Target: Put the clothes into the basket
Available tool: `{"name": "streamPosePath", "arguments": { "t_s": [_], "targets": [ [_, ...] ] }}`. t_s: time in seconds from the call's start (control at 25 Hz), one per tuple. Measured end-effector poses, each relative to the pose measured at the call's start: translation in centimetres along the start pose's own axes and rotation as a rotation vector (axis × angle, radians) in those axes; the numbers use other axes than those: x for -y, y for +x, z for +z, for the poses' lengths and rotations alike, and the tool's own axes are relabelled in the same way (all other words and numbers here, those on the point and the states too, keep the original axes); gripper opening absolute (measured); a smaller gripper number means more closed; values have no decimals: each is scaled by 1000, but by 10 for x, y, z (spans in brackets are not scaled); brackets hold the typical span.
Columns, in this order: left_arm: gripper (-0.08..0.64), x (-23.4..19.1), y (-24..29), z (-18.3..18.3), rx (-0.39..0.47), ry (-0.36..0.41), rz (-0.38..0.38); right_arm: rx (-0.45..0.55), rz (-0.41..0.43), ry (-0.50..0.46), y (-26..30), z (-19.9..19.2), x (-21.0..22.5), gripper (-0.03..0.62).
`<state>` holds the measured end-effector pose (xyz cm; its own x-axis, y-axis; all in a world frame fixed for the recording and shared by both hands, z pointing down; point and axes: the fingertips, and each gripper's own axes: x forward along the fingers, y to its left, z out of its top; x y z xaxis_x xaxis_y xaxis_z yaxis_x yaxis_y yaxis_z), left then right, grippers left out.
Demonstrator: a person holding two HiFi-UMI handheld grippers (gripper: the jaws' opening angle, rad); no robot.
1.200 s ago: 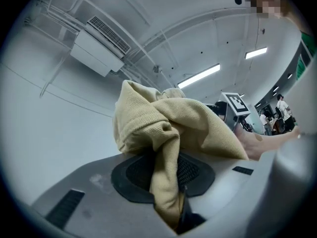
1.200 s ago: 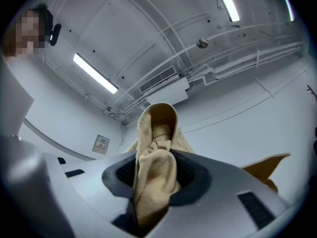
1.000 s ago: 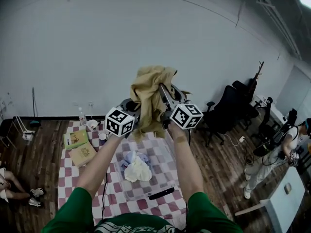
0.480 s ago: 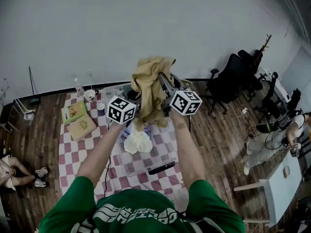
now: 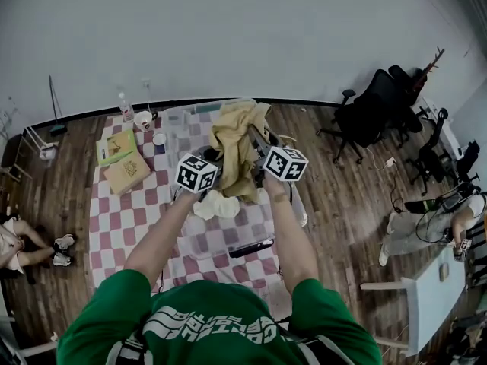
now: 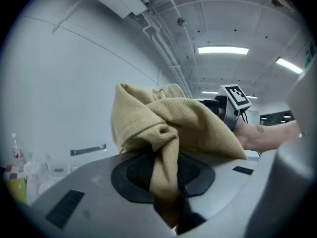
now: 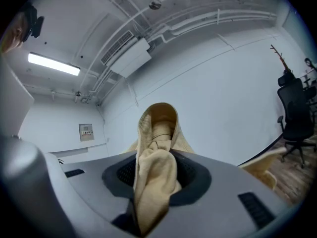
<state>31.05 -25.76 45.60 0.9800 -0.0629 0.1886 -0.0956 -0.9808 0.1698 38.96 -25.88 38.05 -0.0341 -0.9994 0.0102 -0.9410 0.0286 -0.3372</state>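
Both grippers have come down with the tan garment (image 5: 234, 147), which a second ago showed against the wall and now hangs over the checked counter (image 5: 114, 219). The left gripper (image 5: 215, 160) pinches one bunched fold of the cloth and the right gripper (image 5: 259, 154) another, each with fabric squeezed between its jaws. The garment droops between them, above the far end of the clear basket (image 5: 217, 238), where pale clothes (image 5: 217, 204) already lie. Books (image 5: 125, 169) and a cup (image 5: 143, 119) sit on the counter's left side.
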Motion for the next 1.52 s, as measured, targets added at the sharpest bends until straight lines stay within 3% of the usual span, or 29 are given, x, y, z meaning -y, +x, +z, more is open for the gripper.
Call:
{"name": "streamPosePath", "arguments": {
  "t_s": [0.4, 0.84, 1.12, 1.52],
  "targets": [
    [86, -10, 12, -105, -133, -175, 83, -213, 15, 43, 15, -108, 36, 126],
    [87, -19, 13, -205, -324, -315, 201, -458, 46, 160, 28, -227, 67, 126],
    [86, -21, 7, -254, -435, -388, 258, -583, 75, 144, 34, -276, 65, 126],
    [86, -20, -2, -285, -491, -441, 344, -652, 126, 140, 34, -311, 61, 126]
  ]
}}
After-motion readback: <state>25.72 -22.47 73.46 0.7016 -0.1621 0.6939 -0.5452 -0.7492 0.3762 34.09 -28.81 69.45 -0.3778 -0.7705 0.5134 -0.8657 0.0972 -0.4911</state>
